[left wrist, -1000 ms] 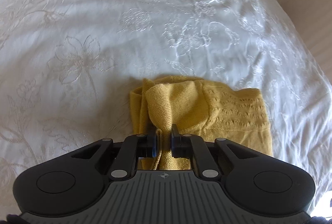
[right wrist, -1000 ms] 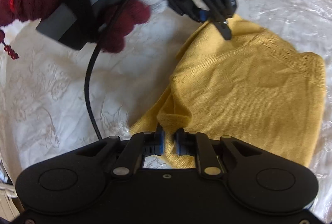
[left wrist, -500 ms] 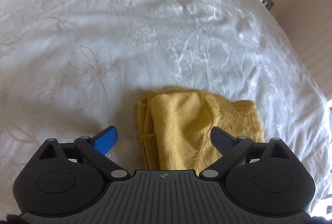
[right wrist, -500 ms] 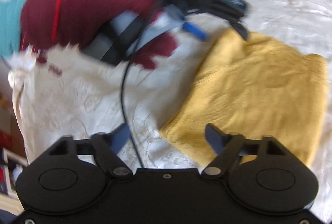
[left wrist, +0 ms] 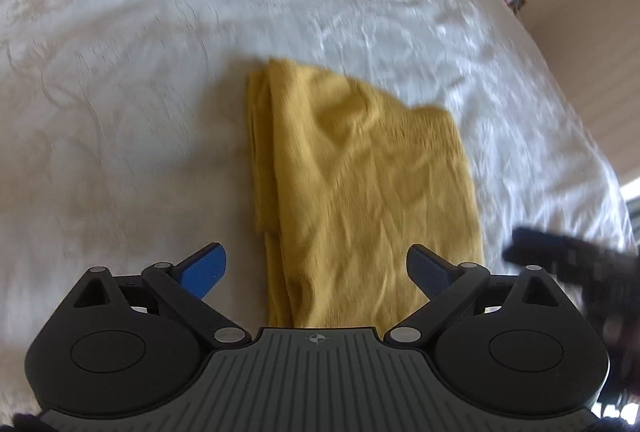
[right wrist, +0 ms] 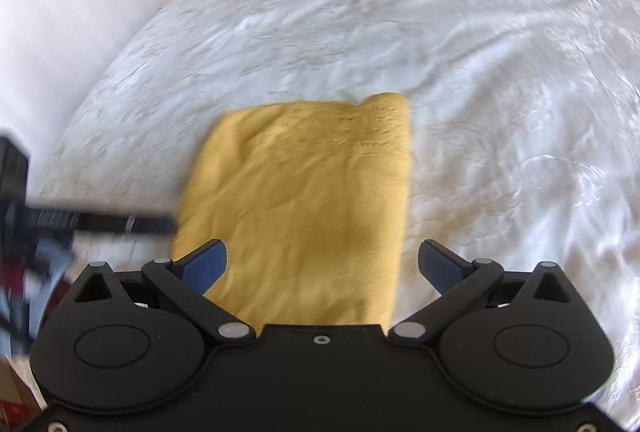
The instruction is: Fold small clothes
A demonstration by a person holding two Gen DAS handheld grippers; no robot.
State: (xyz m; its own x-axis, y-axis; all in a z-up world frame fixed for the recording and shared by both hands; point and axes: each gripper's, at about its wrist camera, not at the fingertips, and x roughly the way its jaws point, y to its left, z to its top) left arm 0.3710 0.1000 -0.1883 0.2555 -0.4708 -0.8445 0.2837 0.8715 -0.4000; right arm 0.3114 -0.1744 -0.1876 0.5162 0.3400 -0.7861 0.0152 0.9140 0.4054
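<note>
Left wrist view: yellow knit garment [left wrist: 360,187] lies folded in a rectangle on the white bedspread [left wrist: 140,71].
Left gripper [left wrist: 316,268]: jaws spread, empty.
Right gripper [right wrist: 322,266]: jaws spread, empty.
Progress: this fold looks finished; only smoothing may remain.

yellow garment [left wrist: 360,191] near edge hidden behind claw body, bedspread [left wrist: 140,71] motion-blurred
</note>
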